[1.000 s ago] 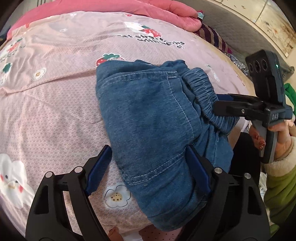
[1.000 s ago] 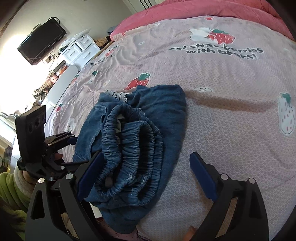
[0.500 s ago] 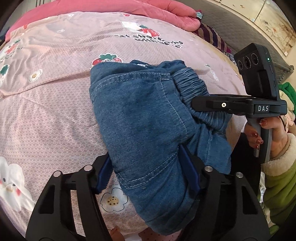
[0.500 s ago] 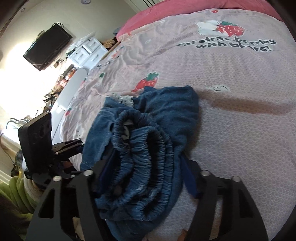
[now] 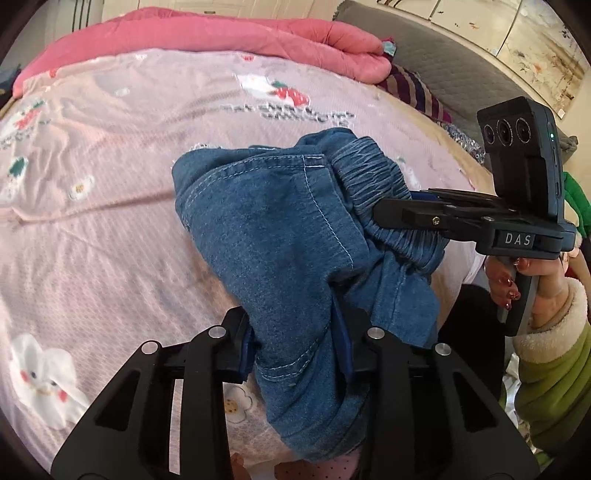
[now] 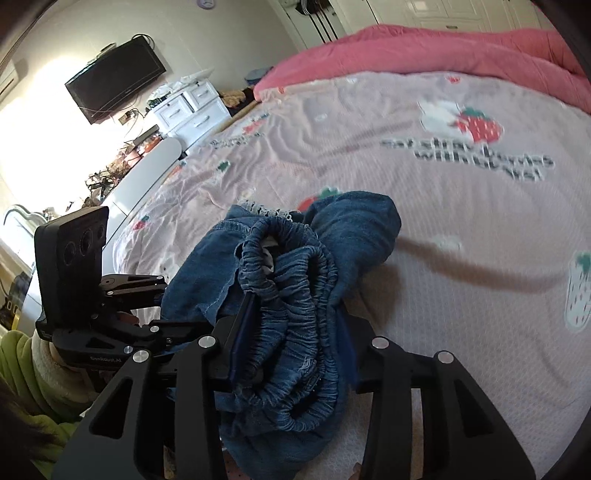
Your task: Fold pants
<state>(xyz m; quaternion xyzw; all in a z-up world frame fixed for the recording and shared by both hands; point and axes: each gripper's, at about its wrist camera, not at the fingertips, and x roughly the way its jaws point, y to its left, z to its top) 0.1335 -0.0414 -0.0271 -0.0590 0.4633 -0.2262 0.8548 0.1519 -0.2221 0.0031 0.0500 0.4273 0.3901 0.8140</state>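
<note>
Folded blue denim pants (image 5: 291, 236) with an elastic waistband (image 6: 295, 295) are held as a bundle just above the pink strawberry-print bedspread (image 5: 110, 184). My left gripper (image 5: 295, 350) is shut on the folded lower edge of the pants. My right gripper (image 6: 291, 347) is shut on the gathered waistband; it shows from the side in the left wrist view (image 5: 402, 216). The left gripper's body shows at the left of the right wrist view (image 6: 110, 325). The far end of the pants (image 6: 362, 218) rests near the bed.
A pink quilt (image 5: 221, 33) lies along the far side of the bed. A striped cloth (image 5: 417, 92) lies at the far right edge. A wall television (image 6: 114, 79) and white drawers (image 6: 192, 107) stand beyond the bed's left side.
Both grippers have closed from open onto the pants, the left on the folded edge, the right on the waistband. The bundle has lifted slightly and bunched up.
</note>
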